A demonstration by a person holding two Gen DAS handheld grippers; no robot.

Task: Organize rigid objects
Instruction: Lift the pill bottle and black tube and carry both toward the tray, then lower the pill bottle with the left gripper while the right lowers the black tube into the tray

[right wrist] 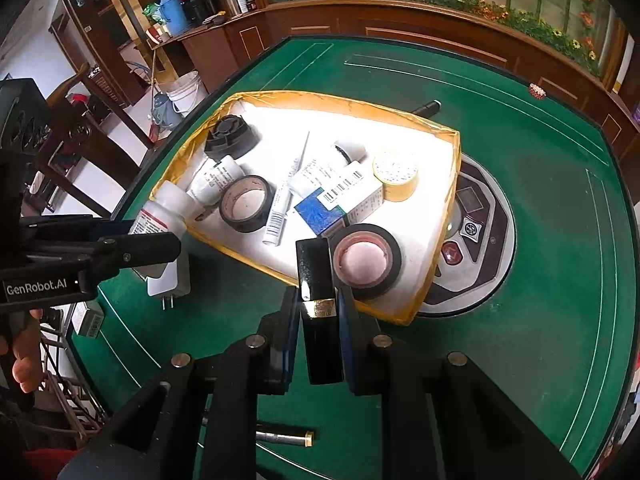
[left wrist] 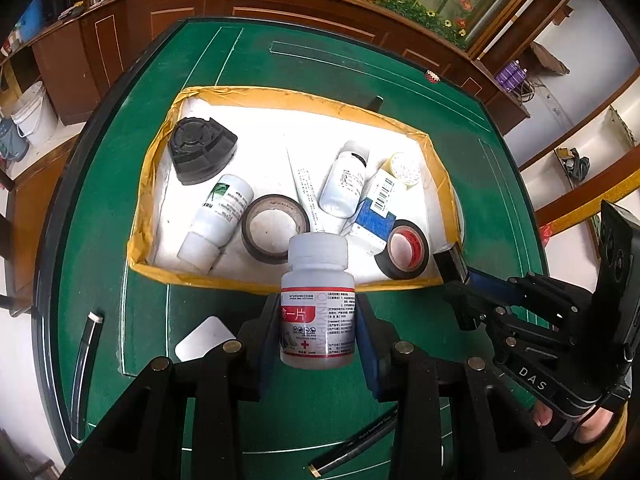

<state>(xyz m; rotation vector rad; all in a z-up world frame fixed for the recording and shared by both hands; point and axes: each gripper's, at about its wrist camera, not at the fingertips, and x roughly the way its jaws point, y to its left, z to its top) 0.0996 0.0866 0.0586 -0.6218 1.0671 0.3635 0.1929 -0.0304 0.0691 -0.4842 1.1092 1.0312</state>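
My left gripper (left wrist: 318, 320) is shut on a white pill bottle (left wrist: 318, 300) with a red label, held upright at the near edge of the yellow-rimmed box (left wrist: 280, 94). My right gripper (right wrist: 318, 320) is shut on a black lipstick-like case (right wrist: 318, 300) with a gold band, at the box's near right corner; that gripper also shows in the left wrist view (left wrist: 452, 266). The box (right wrist: 420, 304) holds black tape rolls (left wrist: 275, 226) (right wrist: 366, 260), white bottles (left wrist: 218, 220), a yellow tape roll (right wrist: 396, 174), a blue-white carton (right wrist: 340, 200), a tube and a black plastic part (left wrist: 202, 148).
The green table (left wrist: 320, 60) has a dark raised rim. A white charger plug (right wrist: 168, 280) and a small carton (right wrist: 90, 322) lie near the left gripper. A pen (left wrist: 352, 452) lies on the near felt. A round control panel (right wrist: 476, 236) sits under the box's right side.
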